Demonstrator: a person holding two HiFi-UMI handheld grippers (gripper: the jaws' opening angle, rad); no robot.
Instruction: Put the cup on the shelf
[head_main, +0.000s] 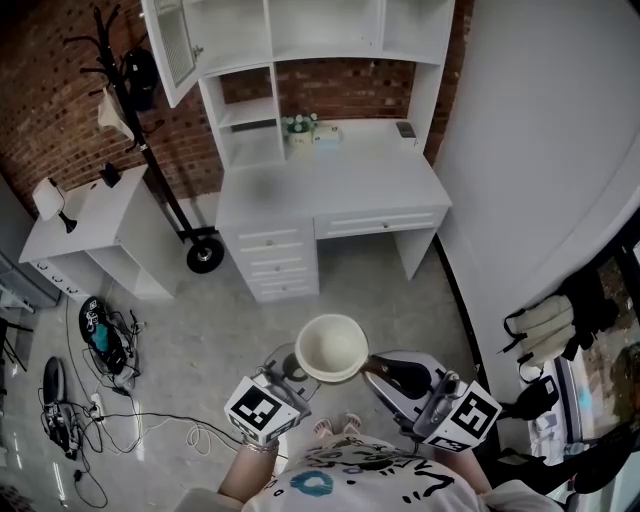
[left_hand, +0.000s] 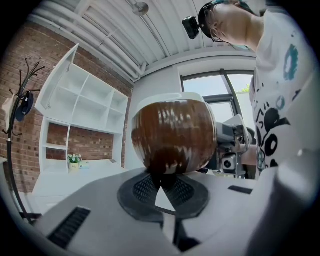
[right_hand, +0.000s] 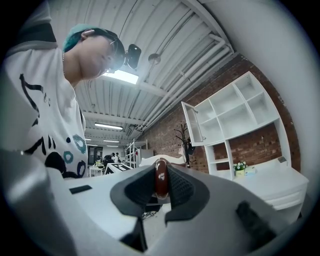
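Head view recorded the cup (head_main: 331, 347) held aloft close in front of the person, mouth upward, between the two grippers and well apart from the shelf (head_main: 250, 108) above the white desk (head_main: 330, 180).

Left gripper (left_hand: 161, 182): jaws drawn in almost fully, their tips closed upon the narrow dark foot beneath the cup's rounded brown body (left_hand: 174, 132). Contact appeared confined to that small base.

Right gripper (right_hand: 161, 187): jaws closed down to a narrow gap upon a glossy brown strip, judged to be the cup's handle (right_hand: 161, 177), seated between the ribbed pads. The head view agreed, showing this gripper (head_main: 385, 372) meeting the cup at its right flank.

Assessment of handling. The cup looked glazed ceramic: rigid, of moderate weight, smooth and therefore inclined to slip, and liable to chip or break if dropped or knocked against a shelf edge. No contents were visible in the pale interior. The handle was judged the sounder place to hold, since the pads bear on both its faces and resist rotation. The foot offered little surface, and the round body above it is too wide and too slick for a sure pinch. A hold on the handle alone would leave the bowl hanging off to one side, so support from beneath seemed prudent.
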